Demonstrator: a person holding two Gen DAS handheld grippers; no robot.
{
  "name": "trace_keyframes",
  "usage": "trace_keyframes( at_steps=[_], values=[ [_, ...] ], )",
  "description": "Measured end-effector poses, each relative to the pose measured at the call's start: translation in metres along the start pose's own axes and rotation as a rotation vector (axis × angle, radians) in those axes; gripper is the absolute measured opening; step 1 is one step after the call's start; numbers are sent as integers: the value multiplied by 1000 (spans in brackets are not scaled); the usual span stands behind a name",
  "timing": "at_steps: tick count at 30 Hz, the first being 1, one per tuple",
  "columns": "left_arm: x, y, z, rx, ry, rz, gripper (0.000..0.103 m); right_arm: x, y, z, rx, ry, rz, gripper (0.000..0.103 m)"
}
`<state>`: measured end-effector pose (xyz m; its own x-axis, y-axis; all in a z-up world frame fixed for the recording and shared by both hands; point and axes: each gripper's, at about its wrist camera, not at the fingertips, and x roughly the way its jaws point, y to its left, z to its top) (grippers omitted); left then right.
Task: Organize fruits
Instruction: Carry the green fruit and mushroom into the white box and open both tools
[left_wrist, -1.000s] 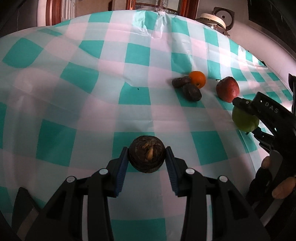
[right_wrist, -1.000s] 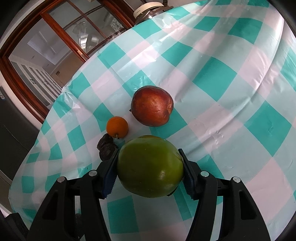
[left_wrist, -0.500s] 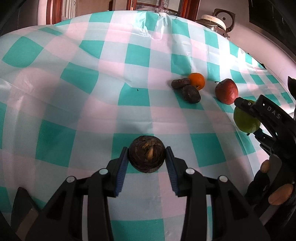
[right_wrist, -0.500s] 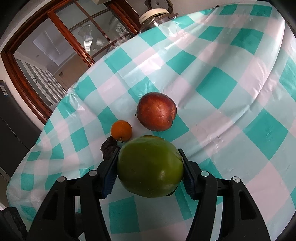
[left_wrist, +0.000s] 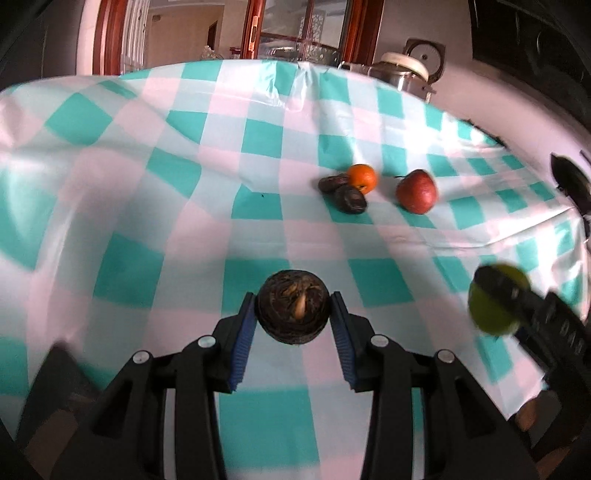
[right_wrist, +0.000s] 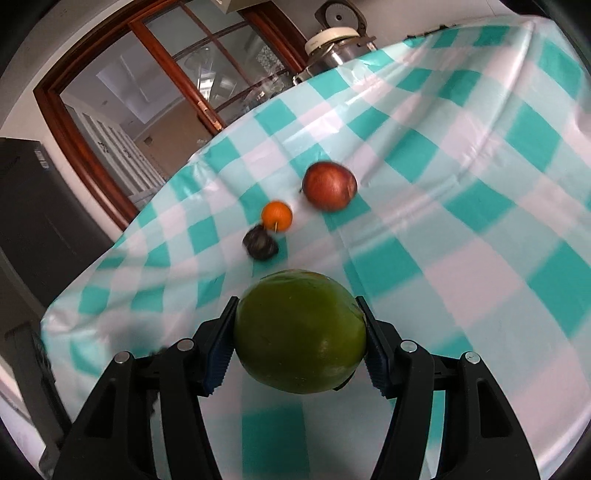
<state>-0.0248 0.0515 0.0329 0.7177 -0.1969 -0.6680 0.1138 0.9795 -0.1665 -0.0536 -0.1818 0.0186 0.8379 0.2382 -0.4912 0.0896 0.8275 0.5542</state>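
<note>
Fruits in both grips: your left hand-held gripper (left_wrist: 293, 312) clamps a dark round fruit (left_wrist: 293, 312), your right hand-held gripper (right_wrist: 299, 332) a green mango (right_wrist: 300, 330), above the checked bench (left_wrist: 147, 184) where an orange (left_wrist: 362, 178), red apple (left_wrist: 417, 192) and dark fruits (left_wrist: 349, 198) lie.

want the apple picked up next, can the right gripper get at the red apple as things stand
Probably not yet. The path over the tablecloth to the red apple looks free, but the right gripper is shut on a green mango, leaving its jaws full.
</note>
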Motion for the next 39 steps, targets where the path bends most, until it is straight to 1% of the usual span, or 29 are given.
trace_keyframes(
  at_steps=[4,6,9,12,16,19,21,24,25,28,31,33,35,36,37,39],
  values=[
    [-30,0,-25,-27,-8,-73,40,-44,-4,-25,-41,21,40,60],
    [-46,-2,-37,-30,-18,-126,40,-65,-8,-34,-61,35,47,60],
    [-61,-14,-52,4,-31,-151,40,-102,-20,-48,-97,32,39,60],
    [-72,-37,-66,62,-22,-181,40,-138,-38,-58,-135,13,-6,60],
    [-90,-87,-85,196,-18,-233,40,-185,-75,-66,-109,-23,-70,60],
    [-102,-128,-102,310,-11,-285,40,-216,-101,-65,-87,-56,-117,60],
    [-113,-157,-117,399,-6,-338,40,-235,-117,-65,-79,-83,-147,60],
    [-125,-192,-133,498,6,-412,40,-268,-144,-67,-60,-124,-195,60],
    [-130,-210,-141,546,13,-449,40,-280,-155,-69,-52,-138,-218,60],
    [-136,-245,-159,645,45,-515,40,-302,-185,-76,-30,-155,-297,60],
    [-135,-288,-188,772,101,-572,40,-324,-234,-93,37,-146,-435,60],
    [-130,-309,-206,825,151,-604,40,-330,-261,-104,94,-121,-513,60],
    [-119,-335,-228,885,228,-635,40,-331,-286,-113,146,-86,-576,60],
    [-114,-345,-238,913,255,-639,40,-329,-298,-117,170,-63,-599,60],
    [-106,-361,-255,966,287,-633,40,-326,-312,-121,199,-38,-624,60],
    [-96,-377,-277,1035,317,-615,40,-318,-332,-127,243,6,-649,60]
  ],
)
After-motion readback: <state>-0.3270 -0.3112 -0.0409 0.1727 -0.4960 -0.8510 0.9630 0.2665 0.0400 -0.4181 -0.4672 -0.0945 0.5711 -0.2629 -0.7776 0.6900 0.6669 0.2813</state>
